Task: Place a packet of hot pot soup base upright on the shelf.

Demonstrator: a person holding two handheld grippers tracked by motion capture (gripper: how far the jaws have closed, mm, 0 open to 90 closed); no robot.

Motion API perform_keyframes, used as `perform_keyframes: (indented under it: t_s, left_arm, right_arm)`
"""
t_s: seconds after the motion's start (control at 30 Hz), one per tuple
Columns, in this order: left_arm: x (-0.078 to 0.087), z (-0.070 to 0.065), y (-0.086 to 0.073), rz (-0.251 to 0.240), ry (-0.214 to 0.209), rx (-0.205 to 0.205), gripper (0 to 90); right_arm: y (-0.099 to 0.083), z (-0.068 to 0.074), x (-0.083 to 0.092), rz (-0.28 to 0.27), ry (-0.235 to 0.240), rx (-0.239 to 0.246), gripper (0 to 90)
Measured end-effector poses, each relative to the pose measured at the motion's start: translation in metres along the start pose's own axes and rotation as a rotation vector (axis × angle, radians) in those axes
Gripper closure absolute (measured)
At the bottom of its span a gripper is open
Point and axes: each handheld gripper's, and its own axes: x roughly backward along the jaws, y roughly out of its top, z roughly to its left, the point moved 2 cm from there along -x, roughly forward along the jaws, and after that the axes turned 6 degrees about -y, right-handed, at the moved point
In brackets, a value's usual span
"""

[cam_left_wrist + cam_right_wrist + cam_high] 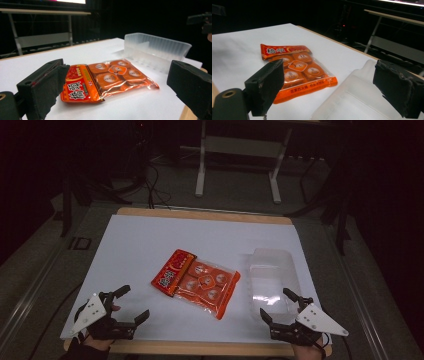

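High view first: flat orange plastic snack pouch [196, 282] with small wrapped pieces inside lies on the white table sheet [140, 250], ahead of and between both tools; left gripper [131, 303] is near the front edge with jaws spread, nothing in them, right gripper [280, 304] likewise wide and empty, hovering at the near end of the clear rectangular plastic tray [272, 275]. Pouch looks light, floppy, slick film, so best pinched at a flat sealed edge, not over the lumpy middle. Left gripper view: pouch [105, 78] just ahead between the jaws, printed red header end nearest, tray [156, 48] beyond it; shows the tray's ribbed upright wall. Right gripper view: pouch [298, 70] ahead to its left, clear bottom seal nearest, and the tray's [352, 105] empty inside.
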Motion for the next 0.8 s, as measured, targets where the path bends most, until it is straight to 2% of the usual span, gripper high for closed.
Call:
perform_keyframes:
  t_s: [0.3, 0.43, 0.53, 0.73, 0.8]
  left_arm:
    - [-0.003, -0.007, 0.001, 0.024, -0.04, -0.01, 1.9]
    - [-0.005, -0.01, 0.002, 0.048, -0.084, 0.015, 1.9]
    - [-0.008, -0.012, 0.002, 0.076, -0.078, 0.004, 2.0]
    - [-0.013, -0.014, 0.003, 0.089, -0.073, 0.005, 2.0]
    - [-0.016, -0.013, 0.005, 0.097, -0.057, 0.003, 2.0]
  right_arm:
    - [-0.002, 0.001, -0.002, 0.038, -0.016, 0.023, 10.0]
    - [-0.001, 0.002, -0.002, 0.03, -0.008, 0.023, 9.9]
    - [-0.001, 0.005, -0.002, 0.025, 0.011, 0.031, 9.9]
    - [0.002, 0.012, 0.0, -0.011, 0.038, 0.045, 9.9]
    - [0.002, 0.014, 0.0, -0.013, 0.043, 0.047, 9.9]
